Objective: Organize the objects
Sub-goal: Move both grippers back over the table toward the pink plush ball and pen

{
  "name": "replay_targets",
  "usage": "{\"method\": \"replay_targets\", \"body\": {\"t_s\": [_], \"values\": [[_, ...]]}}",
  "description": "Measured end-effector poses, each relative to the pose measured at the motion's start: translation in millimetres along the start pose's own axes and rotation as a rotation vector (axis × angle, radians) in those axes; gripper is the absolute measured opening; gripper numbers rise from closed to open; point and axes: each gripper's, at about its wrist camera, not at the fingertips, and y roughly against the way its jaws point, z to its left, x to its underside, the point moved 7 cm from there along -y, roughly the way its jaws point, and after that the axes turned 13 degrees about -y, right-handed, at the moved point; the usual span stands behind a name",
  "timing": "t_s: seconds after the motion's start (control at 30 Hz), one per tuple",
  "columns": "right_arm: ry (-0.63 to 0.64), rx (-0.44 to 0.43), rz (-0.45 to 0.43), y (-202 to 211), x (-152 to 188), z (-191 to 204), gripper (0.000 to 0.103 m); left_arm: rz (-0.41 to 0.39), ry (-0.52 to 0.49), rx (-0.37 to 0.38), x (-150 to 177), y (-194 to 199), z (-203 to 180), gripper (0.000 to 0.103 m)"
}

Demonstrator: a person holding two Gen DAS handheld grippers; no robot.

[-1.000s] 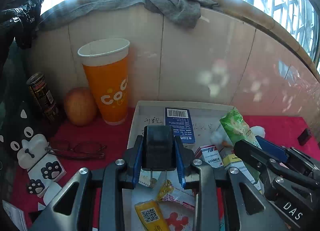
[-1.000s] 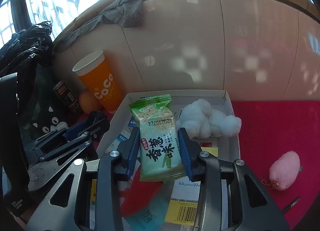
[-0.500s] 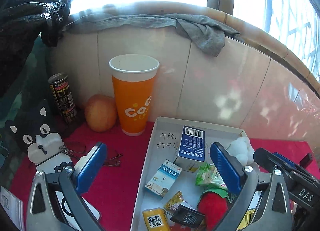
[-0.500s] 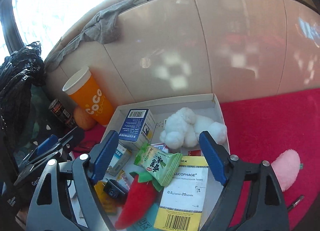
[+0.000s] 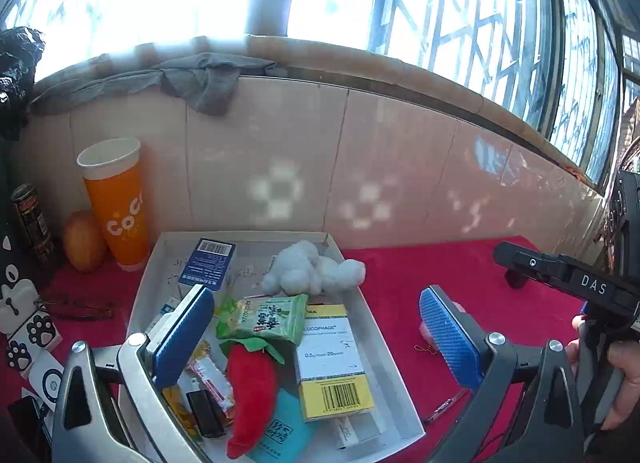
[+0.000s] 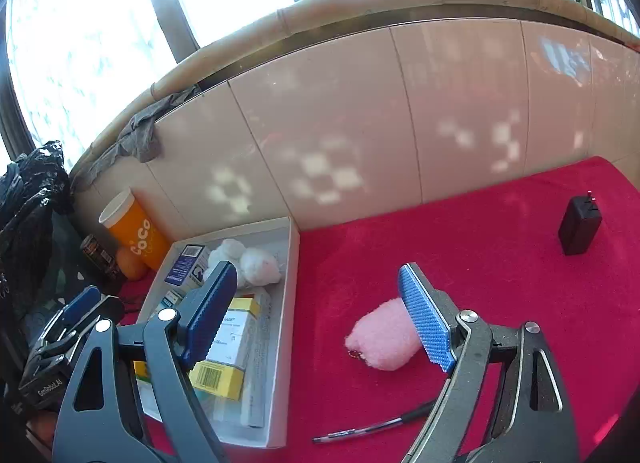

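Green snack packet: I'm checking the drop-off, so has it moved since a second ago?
Yes. The green snack packet has left the right gripper and lies in the white tray.

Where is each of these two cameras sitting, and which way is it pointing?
Left wrist view: sits on the left gripper, looking along its open blue-padded fingers down at the white cardboard tray; a hand holding the other gripper shows at right.
Right wrist view: sits on the right gripper, open over the red cloth beside the fluffy pink pompom.
Both show the tray, the orange paper cup and the tiled wall.
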Motion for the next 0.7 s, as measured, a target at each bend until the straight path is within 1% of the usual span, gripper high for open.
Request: {"method": "replay_targets", "body": {"t_s": [0.07, 0.13, 0.23, 0.27, 0.37, 0.4, 0.47, 0.57, 0.63, 0.7], "values": [[-0.045, 0.020, -0.003, 13.9, -2.7, -31.5, 0.084, 0.030, -0.063, 0.096, 8.7, -12.8, -41.3, 0.103], [-0.084, 0.039, 0.010, 24.5, -2.2, -59.4, 0.084, 0.088, -0.149, 0.173, 20.2, -28.1, -83.5, 0.103], [-0.131, 0.054, 0.015, 41.3, 1.4, -94.3, 0.084, 0.177, -0.258, 0.274, 40.2, -49.2, -138.9, 0.103], [-0.139, 0.058, 0.008, 46.6, 2.3, -102.7, 0.084, 0.208, -0.287, 0.290, 47.1, -56.0, -152.8, 0.103], [-0.137, 0.061, 0.004, 52.4, 0.6, -117.9, 0.084, 0.283, -0.352, 0.292, 65.2, -76.0, -179.7, 0.103], [-0.131, 0.066, 0.012, 49.5, -1.1, -120.0, 0.084, 0.303, -0.354, 0.289, 69.9, -82.0, -183.3, 0.103], [-0.101, 0.067, 0.053, 36.8, -2.5, -119.2, 0.084, 0.336, -0.326, 0.288, 76.8, -89.8, -183.9, 0.103], [-0.011, 0.085, 0.130, 2.9, 5.4, -104.4, 0.084, 0.365, -0.278, 0.307, 87.9, -91.9, -183.4, 0.103], [0.075, 0.091, 0.203, -27.9, 19.1, -87.6, 0.084, 0.358, -0.289, 0.290, 91.2, -90.6, -182.7, 0.101], [0.132, 0.121, 0.263, -57.0, 33.3, -76.7, 0.084, 0.350, -0.286, 0.288, 92.3, -87.5, -182.2, 0.100]]}}
